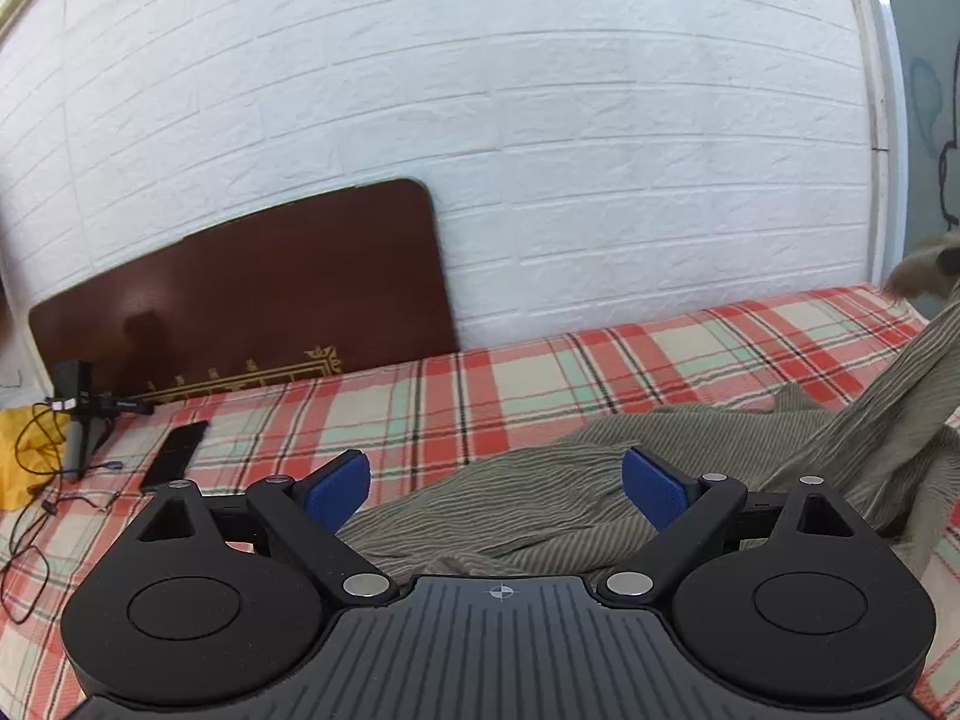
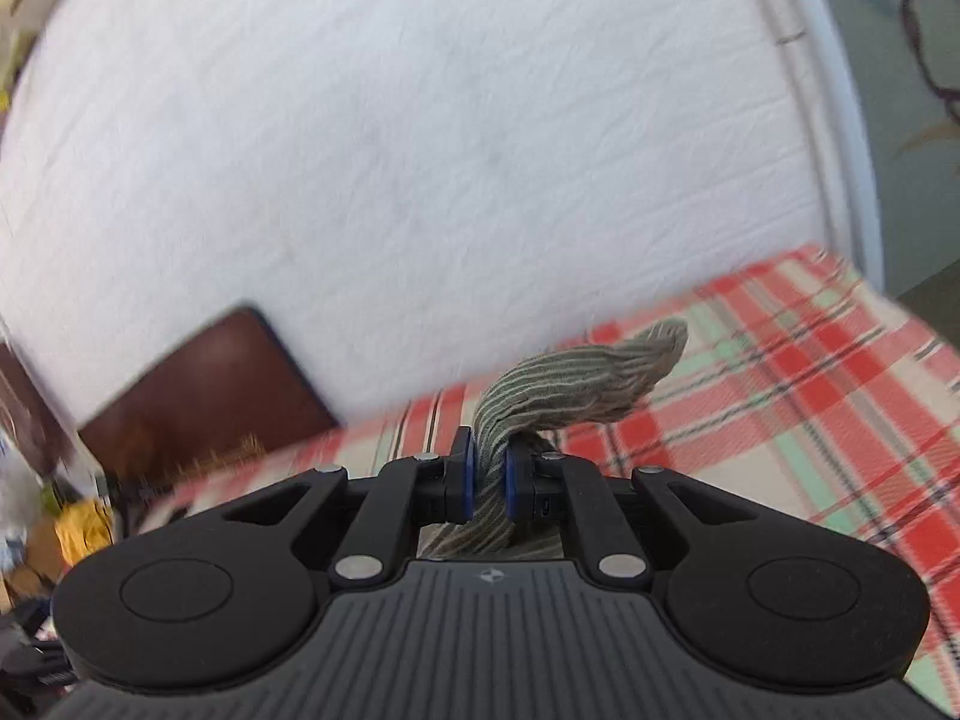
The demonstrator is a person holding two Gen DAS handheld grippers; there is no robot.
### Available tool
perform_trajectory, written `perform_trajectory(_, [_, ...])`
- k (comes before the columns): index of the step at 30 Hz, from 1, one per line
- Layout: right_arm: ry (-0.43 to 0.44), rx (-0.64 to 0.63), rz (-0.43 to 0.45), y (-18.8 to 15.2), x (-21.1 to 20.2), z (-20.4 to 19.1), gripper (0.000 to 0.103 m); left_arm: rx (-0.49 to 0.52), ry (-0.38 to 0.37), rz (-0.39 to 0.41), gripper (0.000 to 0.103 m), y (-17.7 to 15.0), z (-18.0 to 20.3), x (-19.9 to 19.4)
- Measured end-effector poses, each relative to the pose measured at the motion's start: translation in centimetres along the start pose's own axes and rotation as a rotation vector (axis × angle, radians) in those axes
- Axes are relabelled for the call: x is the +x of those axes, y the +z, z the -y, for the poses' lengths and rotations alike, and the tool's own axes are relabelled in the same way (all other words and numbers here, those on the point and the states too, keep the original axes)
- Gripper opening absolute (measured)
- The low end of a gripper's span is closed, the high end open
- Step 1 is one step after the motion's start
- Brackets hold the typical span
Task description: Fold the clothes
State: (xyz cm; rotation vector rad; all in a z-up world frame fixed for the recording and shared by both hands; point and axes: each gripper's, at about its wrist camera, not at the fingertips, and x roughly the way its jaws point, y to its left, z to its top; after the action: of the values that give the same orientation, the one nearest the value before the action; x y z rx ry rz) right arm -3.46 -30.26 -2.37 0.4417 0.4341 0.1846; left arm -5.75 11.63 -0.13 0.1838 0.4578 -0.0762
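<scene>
A grey-green striped garment (image 1: 540, 510) lies crumpled on the plaid bed sheet (image 1: 480, 384); one part of it stretches up and away to the right edge of the left wrist view. My left gripper (image 1: 495, 483) hovers over the cloth with its blue pads (image 1: 336, 489) spread wide and nothing between them. In the right wrist view my right gripper (image 2: 487, 480) is shut on a bunched end of the striped garment (image 2: 576, 384), whose tip sticks out beyond the pads, lifted above the bed sheet (image 2: 810, 396).
A dark brown board (image 1: 252, 294) leans on the white brick wall (image 1: 480, 90) behind the bed. A black phone (image 1: 175, 455), a small tripod (image 1: 75, 426) with cables and a yellow cloth (image 1: 15, 456) lie on the left of the bed.
</scene>
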Motion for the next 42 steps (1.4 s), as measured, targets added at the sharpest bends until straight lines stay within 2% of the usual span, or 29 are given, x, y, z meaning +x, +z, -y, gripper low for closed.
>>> perform_trajectory(4, [-0.101,0.067,0.138,0.8,-5.4,3.4,0.010,0.007,-0.002,-0.008,0.097,-0.3,0.5,0.0])
perform_trajectory(7, [-0.214,0.126,0.178,0.5,-7.5,6.7,0.010,0.008,-0.005,-0.027,0.097,-0.5,0.7,0.2])
perform_trajectory(11, [-0.397,0.221,0.122,-1.5,-6.8,11.8,0.010,0.011,-0.004,-0.034,0.097,-0.5,0.8,0.4])
perform_trajectory(13, [-0.484,0.254,0.060,-3.1,-5.7,14.9,0.010,0.014,-0.005,-0.037,0.097,-0.5,0.9,0.3])
perform_trajectory(16, [-0.535,0.306,-0.055,-5.6,-3.3,17.7,0.010,0.026,-0.004,-0.047,0.097,-0.5,1.1,0.4])
perform_trajectory(18, [-0.563,0.296,-0.092,-7.2,-2.6,18.1,0.011,0.038,-0.004,-0.059,0.097,-0.6,1.3,0.7])
perform_trajectory(20, [-0.567,0.271,-0.094,-7.4,-2.0,18.1,0.013,0.052,-0.006,-0.072,0.097,-0.7,1.5,1.2])
perform_trajectory(22, [-0.560,0.253,-0.095,-6.8,-2.0,17.7,0.024,0.066,-0.006,-0.085,0.097,-0.8,1.8,1.7])
perform_trajectory(24, [-0.572,0.233,-0.064,-6.3,-2.8,17.0,0.062,0.079,-0.011,-0.094,0.097,-0.8,2.1,2.4])
perform_trajectory(25, [-0.589,0.222,-0.028,-6.0,-3.8,16.4,0.067,0.085,-0.016,-0.098,0.097,-0.8,2.3,2.7])
perform_trajectory(29, [-0.635,0.141,0.111,-4.4,-7.5,14.0,0.067,0.109,-0.061,-0.119,0.097,-0.7,3.2,4.0])
perform_trajectory(33, [-0.537,0.091,0.168,-3.1,-8.8,11.6,0.070,0.143,-0.099,-0.134,0.096,-0.7,4.5,5.8])
perform_trajectory(35, [-0.461,0.073,0.153,-2.9,-8.3,10.7,0.070,0.142,-0.107,-0.152,0.093,-0.7,4.8,6.8])
perform_trajectory(39, [-0.371,0.044,0.084,-3.2,-6.3,9.3,0.070,0.044,-0.120,-0.176,0.090,0.7,4.1,9.0])
perform_trajectory(40, [-0.358,0.036,0.068,-3.3,-5.8,8.9,0.069,0.019,-0.137,-0.180,0.085,1.1,3.9,9.5])
perform_trajectory(42, [-0.340,0.024,0.045,-3.6,-5.0,8.2,0.070,0.053,-0.167,-0.199,0.084,1.4,4.3,10.2])
